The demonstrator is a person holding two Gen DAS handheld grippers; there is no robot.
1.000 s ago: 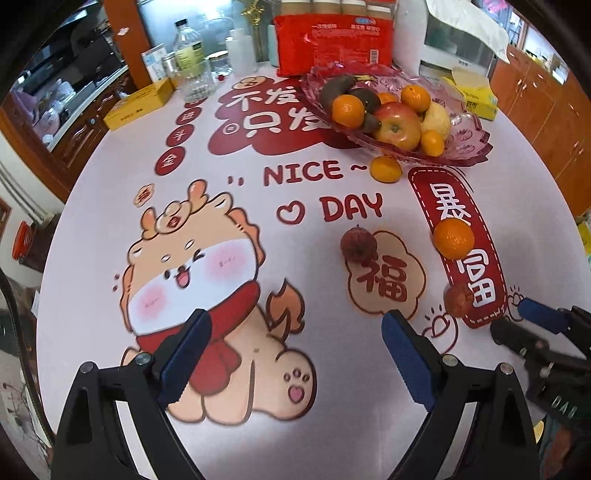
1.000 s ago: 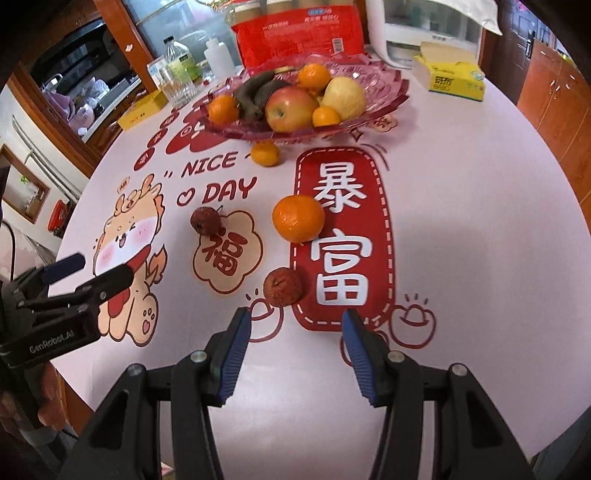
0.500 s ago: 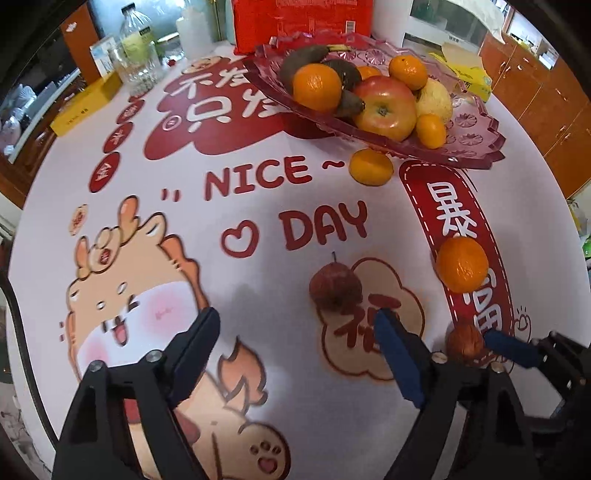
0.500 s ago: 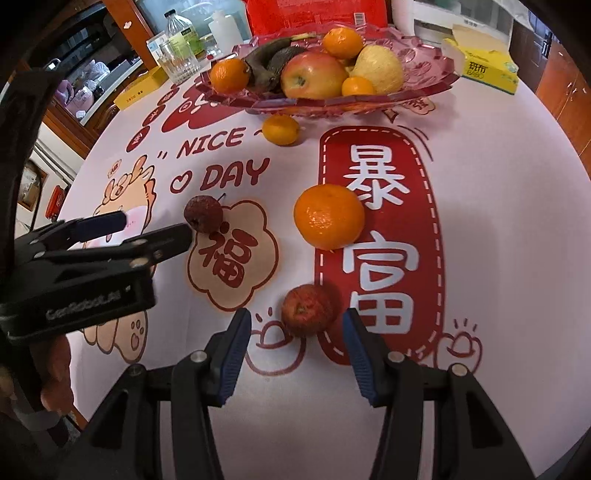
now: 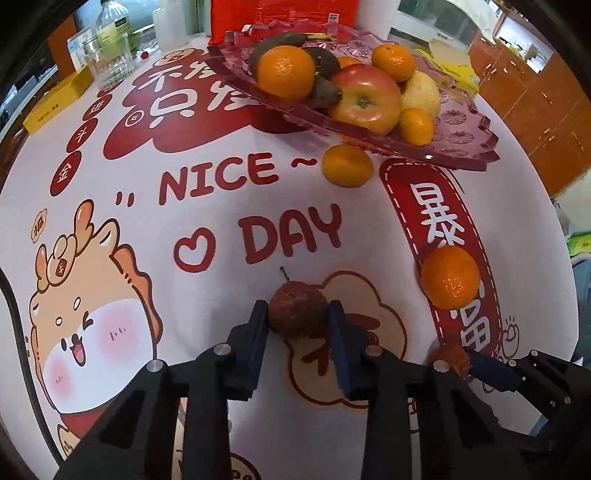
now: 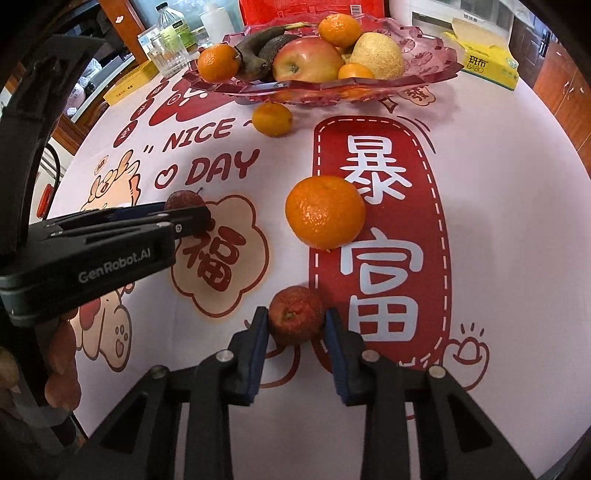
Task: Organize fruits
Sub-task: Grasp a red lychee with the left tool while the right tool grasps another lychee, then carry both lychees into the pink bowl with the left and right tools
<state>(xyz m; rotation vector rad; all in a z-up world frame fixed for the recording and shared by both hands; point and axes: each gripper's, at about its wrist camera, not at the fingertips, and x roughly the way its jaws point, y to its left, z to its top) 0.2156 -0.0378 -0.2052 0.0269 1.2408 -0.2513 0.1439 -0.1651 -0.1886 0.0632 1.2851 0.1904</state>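
Observation:
My left gripper (image 5: 297, 317) is shut on a dark red lychee (image 5: 297, 313) that rests on the printed tablecloth. My right gripper (image 6: 295, 321) is shut on a second red lychee (image 6: 295, 312), also on the cloth. The left gripper also shows in the right wrist view (image 6: 184, 218), and the right gripper's blue tip shows in the left wrist view (image 5: 487, 369). A large orange (image 6: 325, 211) lies loose in the middle. A small mandarin (image 6: 272, 119) lies in front of the pink glass fruit bowl (image 6: 424, 70), which holds several fruits.
A glass (image 5: 107, 62) and a bottle (image 5: 114, 26) stand at the back left beside a yellow box (image 5: 55, 101). A red packet (image 5: 284, 14) stands behind the bowl. A yellow tissue box (image 6: 487, 64) sits at the back right.
Both grippers moved forward and closed, each on a lychee. The jaws were wide open half a second ago.

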